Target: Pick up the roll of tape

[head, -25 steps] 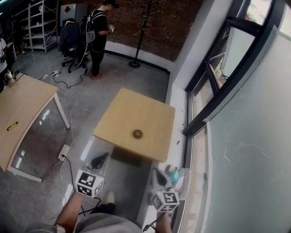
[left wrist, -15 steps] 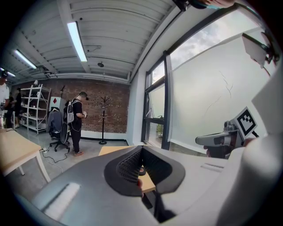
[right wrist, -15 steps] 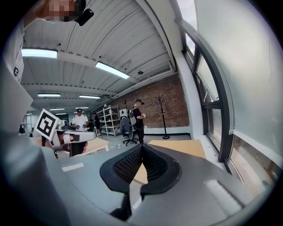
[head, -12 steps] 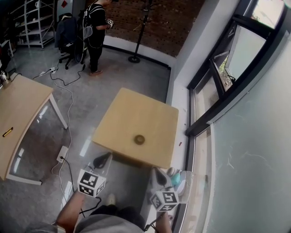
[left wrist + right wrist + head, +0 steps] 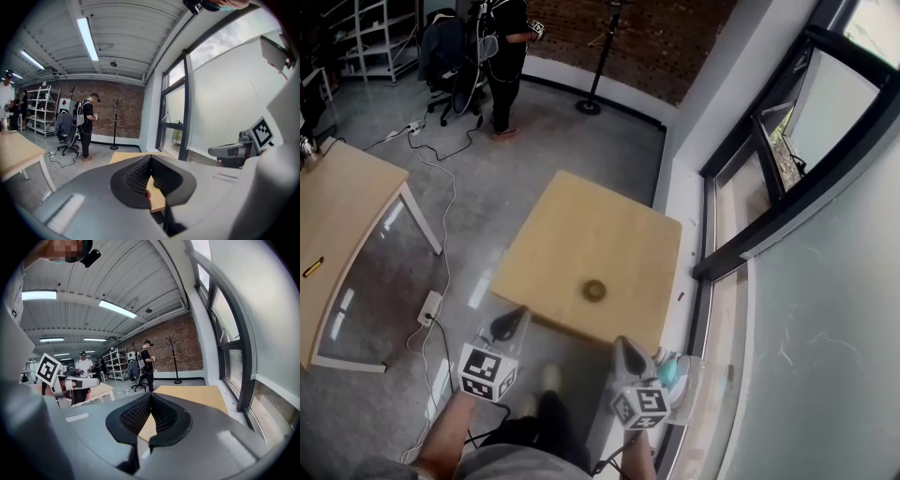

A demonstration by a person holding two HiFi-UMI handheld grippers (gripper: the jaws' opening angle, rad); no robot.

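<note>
Tape (image 5: 594, 290) lies on the bench (image 5: 572, 225) near its front edge, well apart from both. Left hand-held gripper (image 5: 512, 323) and right hand-held gripper (image 5: 625, 352): jaws fully closed (nothing held). Risk: arriving closed would shove the roll away.

In your head view, the small dark roll of tape (image 5: 594, 290) on the square light-wood table (image 5: 572, 234) is too small for you to tell its width or print. The top edge cuts off the head of the person in black (image 5: 506, 47) and the upper part of the black coat stand (image 5: 602, 56). A teal and white thing (image 5: 675, 370), partly behind your right gripper (image 5: 624, 349), is too blurred to identify. In the left gripper view, your left gripper (image 5: 151, 158) covers most of that table.
</note>
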